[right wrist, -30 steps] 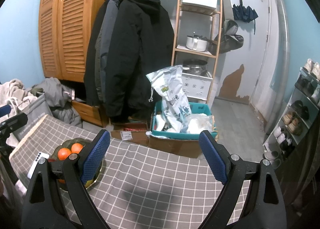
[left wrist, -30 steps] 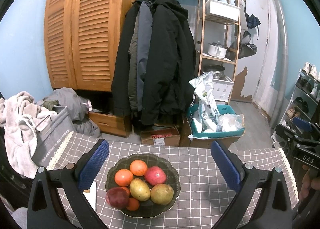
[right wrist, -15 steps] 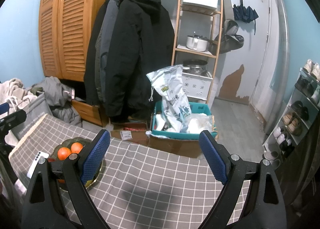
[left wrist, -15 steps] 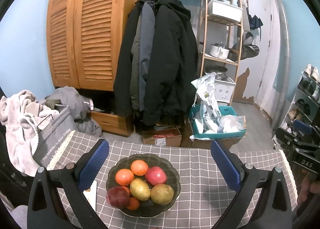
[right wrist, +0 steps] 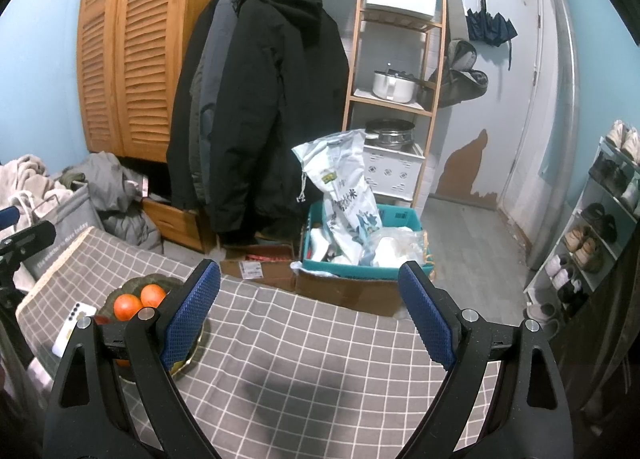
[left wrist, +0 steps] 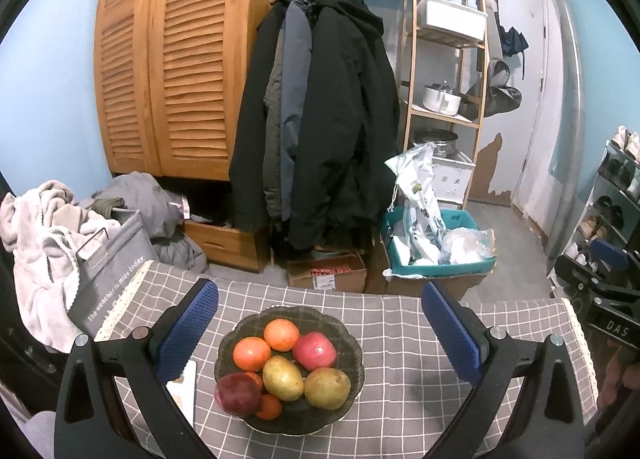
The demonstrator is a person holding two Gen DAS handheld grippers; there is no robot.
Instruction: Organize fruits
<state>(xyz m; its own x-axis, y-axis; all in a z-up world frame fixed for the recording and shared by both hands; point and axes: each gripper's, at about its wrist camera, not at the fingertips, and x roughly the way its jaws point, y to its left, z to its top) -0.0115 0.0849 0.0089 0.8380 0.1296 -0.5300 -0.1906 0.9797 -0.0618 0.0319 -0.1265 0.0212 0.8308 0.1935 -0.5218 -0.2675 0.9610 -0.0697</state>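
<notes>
A dark glass bowl (left wrist: 352, 343) sits on the grey checked tablecloth (left wrist: 400, 339). It holds oranges (left wrist: 281, 334), a red apple (left wrist: 314, 350), a dark red fruit (left wrist: 237, 393) and two yellow-green pears (left wrist: 327, 387). My left gripper (left wrist: 320, 335) is open and empty, hovering just above and behind the bowl. My right gripper (right wrist: 310, 315) is open and empty over the bare cloth to the bowl's right. In the right wrist view the bowl (right wrist: 132, 285) and two oranges (right wrist: 153, 295) show at the left, partly hidden by the left finger.
A white phone (left wrist: 185, 389) lies left of the bowl, also in the right wrist view (right wrist: 74, 325). Beyond the table's far edge stand cardboard boxes (left wrist: 328, 273), a teal crate (left wrist: 440, 255) with bags, hanging coats and a laundry bag (left wrist: 108, 259).
The left wrist view has shifted very slightly. The bowl, the fruit and both grippers stay as they were.
</notes>
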